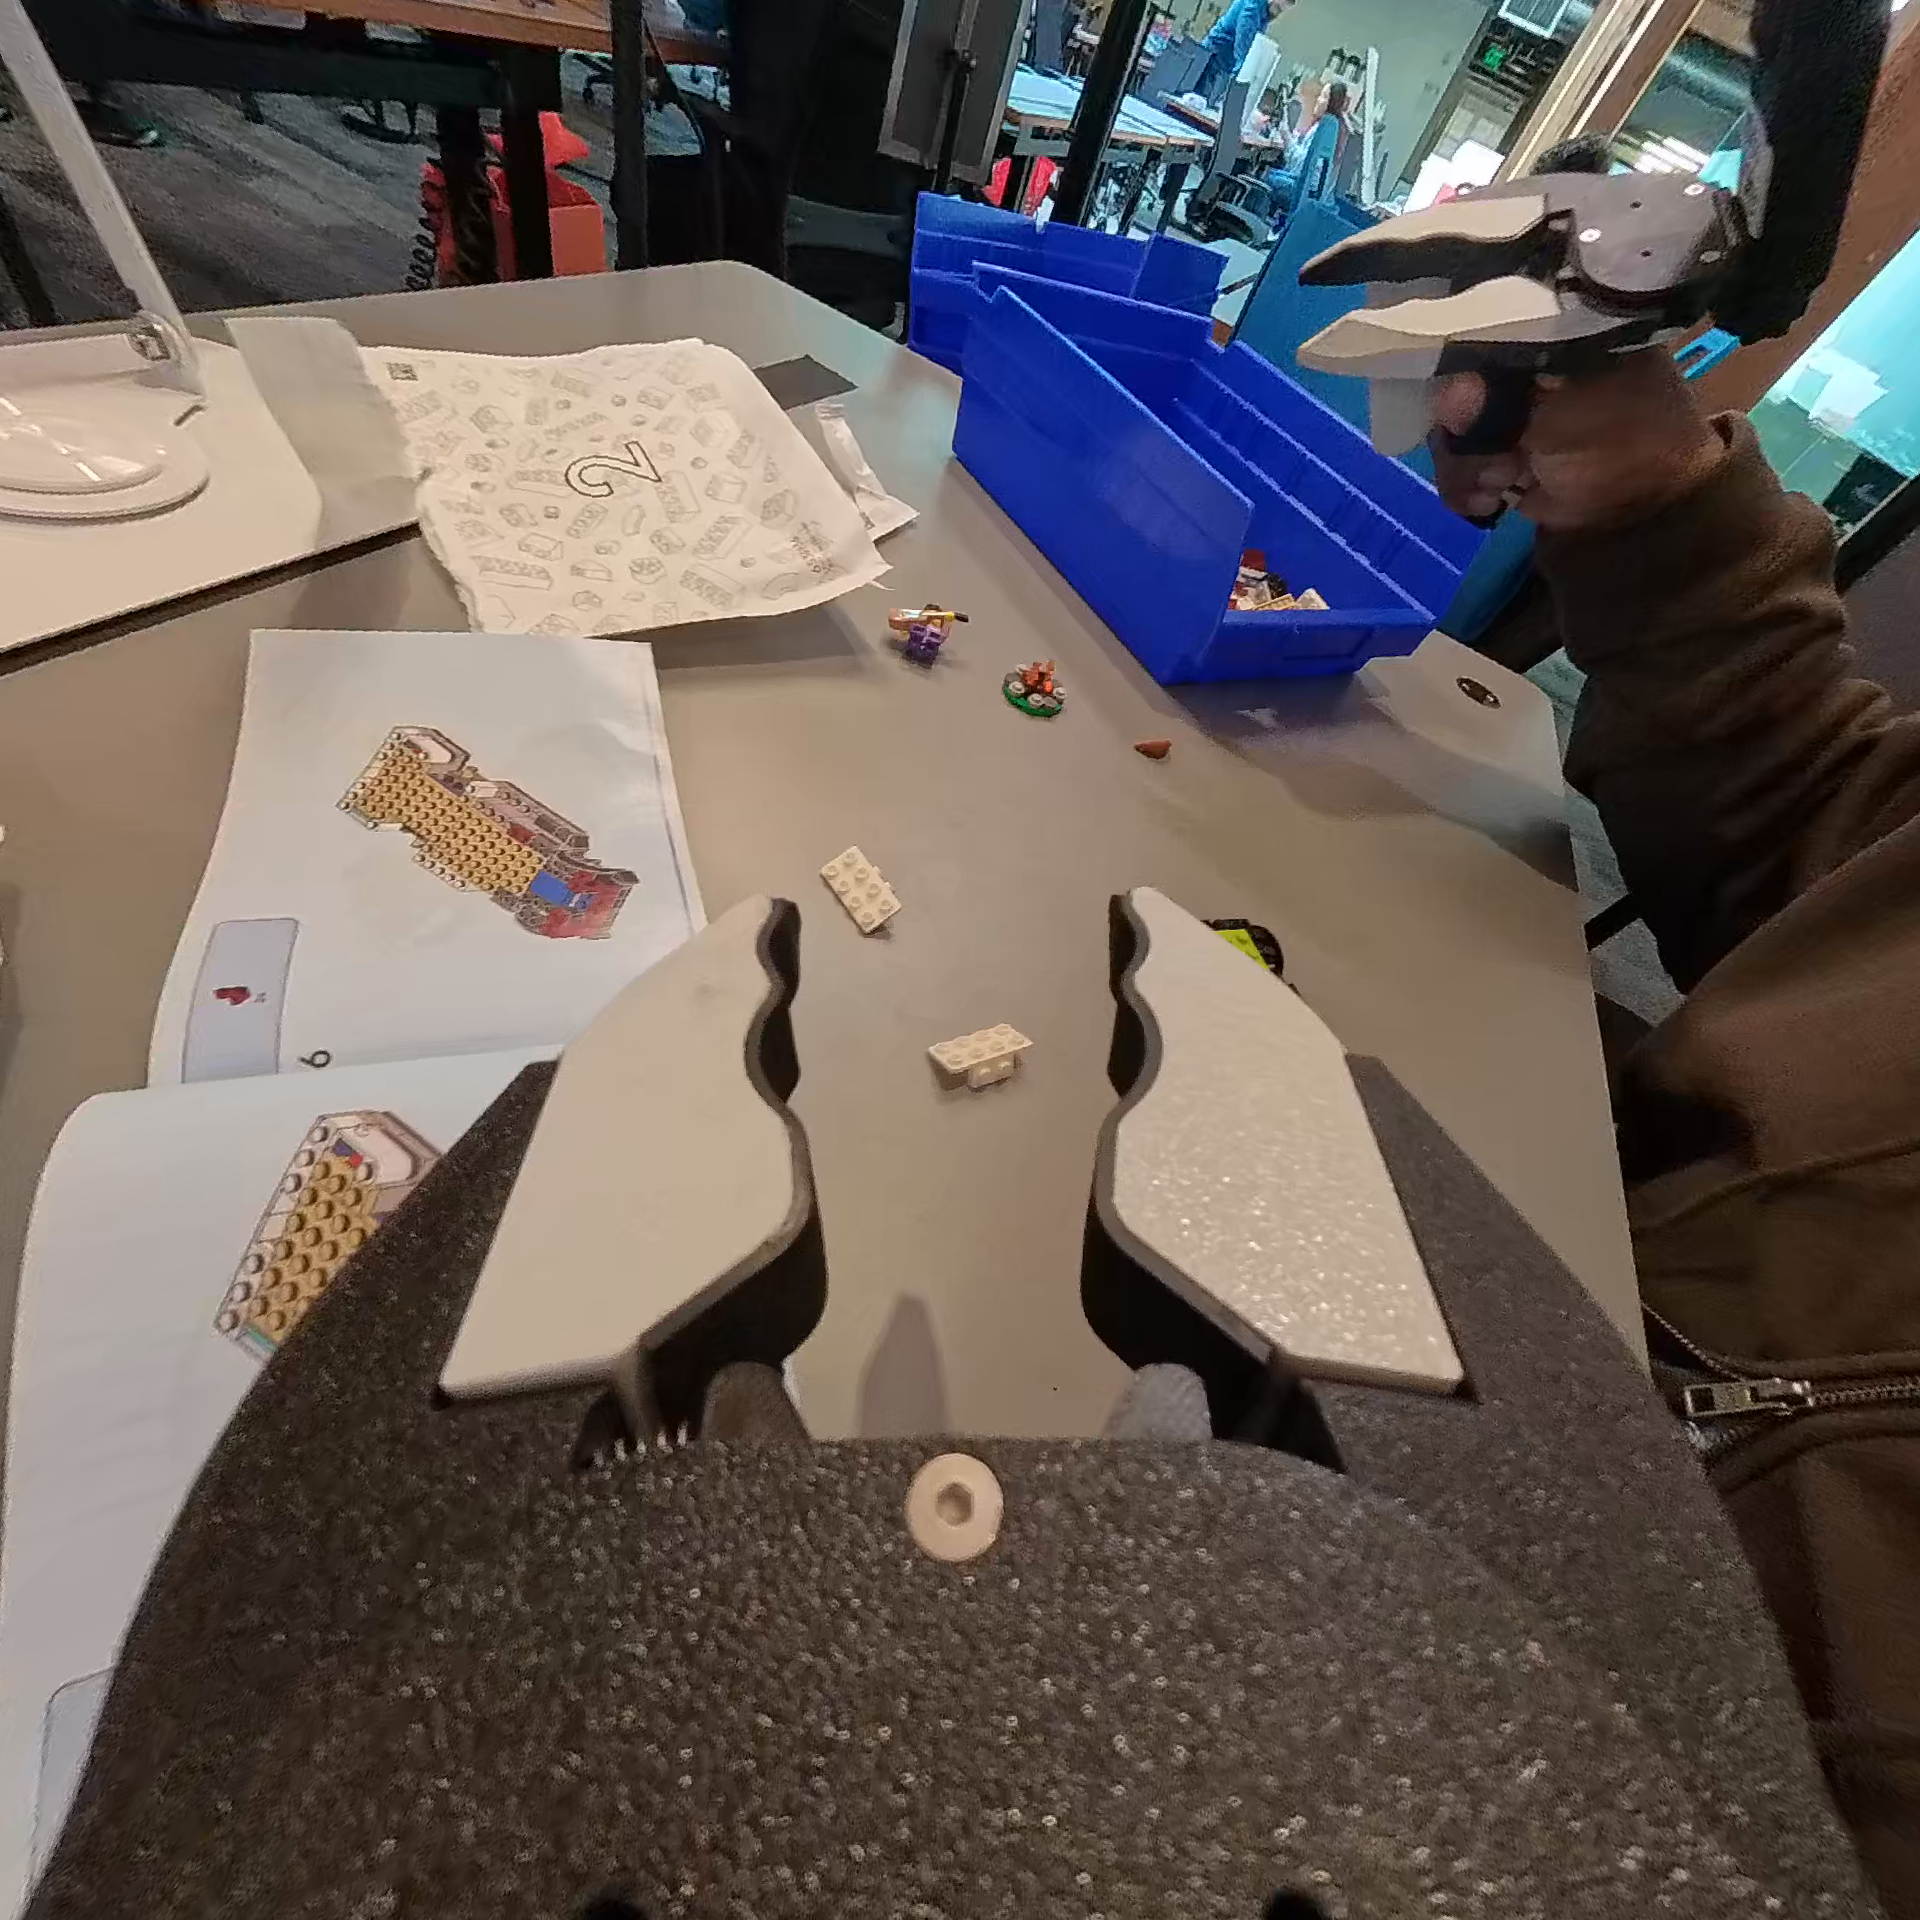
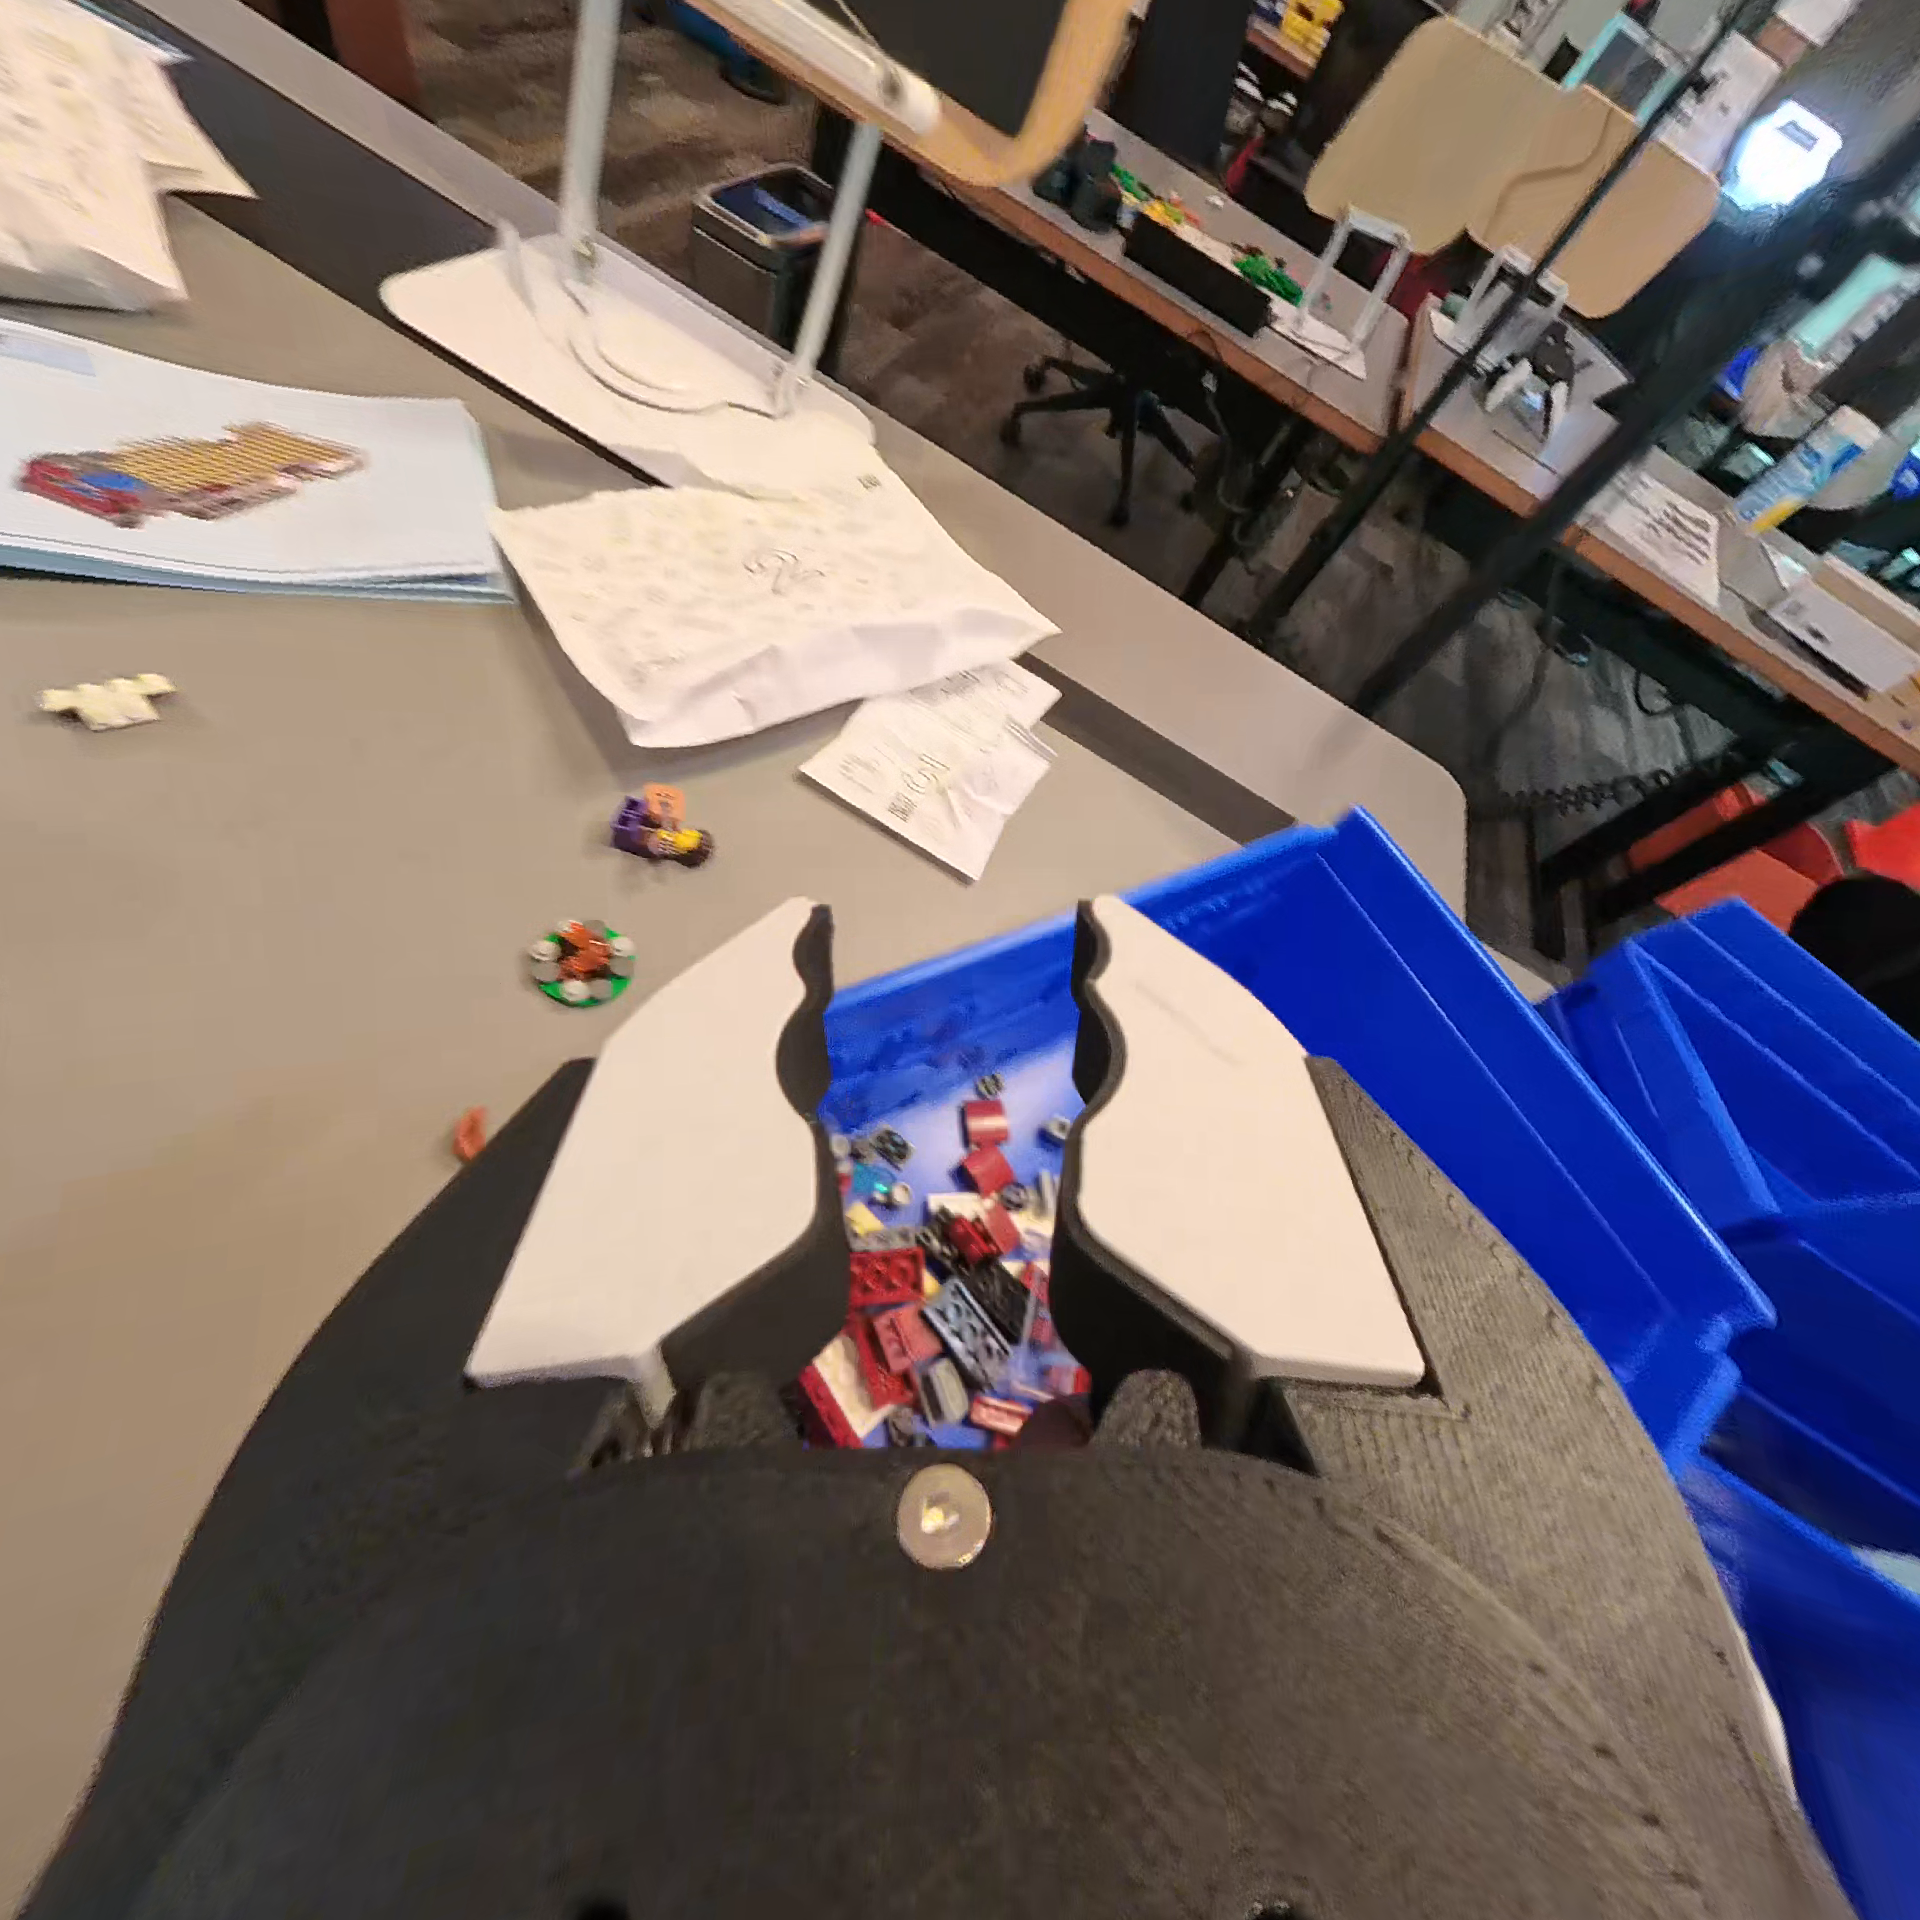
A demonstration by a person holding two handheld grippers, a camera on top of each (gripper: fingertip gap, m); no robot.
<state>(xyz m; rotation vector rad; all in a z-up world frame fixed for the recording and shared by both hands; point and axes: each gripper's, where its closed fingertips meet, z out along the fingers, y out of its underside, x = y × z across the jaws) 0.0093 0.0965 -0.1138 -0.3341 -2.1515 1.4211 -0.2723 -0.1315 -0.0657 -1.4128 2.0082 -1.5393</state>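
Left wrist view looks down on a grey desk (image 1: 987, 790) where the left tongs (image 1: 951, 920) stand wide apart with nothing between the pads; they hang above the desk. A small white brick plate (image 1: 979, 1055) lies on the desk in the gap between the two fingers, clear of both. A second white plate (image 1: 860, 889) lies just beyond the fingertips, nearer the left one. A lime and black piece (image 1: 1247, 940) peeks out behind the right finger. To the left lies an open instruction booklet (image 1: 436, 831), and beyond it a torn printed paper bag (image 1: 623, 488). Farther off on the desk sit a small purple figure (image 1: 925, 630), a round green piece with orange on top (image 1: 1035, 686) and a tiny brown piece (image 1: 1153, 747).

Right wrist view is somewhat blurred. The right tongs (image 2: 954, 935) are parted and grip nothing. They hover over a blue bin (image 2: 1403, 1039) whose floor holds a heap of loose bricks (image 2: 945, 1299), mostly red, grey, black and white. In the left wrist view those tongs (image 1: 1320, 312) show high above the bin (image 1: 1101, 488), held by a hand (image 1: 1507, 457) in a brown sleeve, the fingers apart. More blue bins (image 2: 1766, 1091) stand beside the first. A white lamp base (image 2: 623, 343) rests at the far desk edge.
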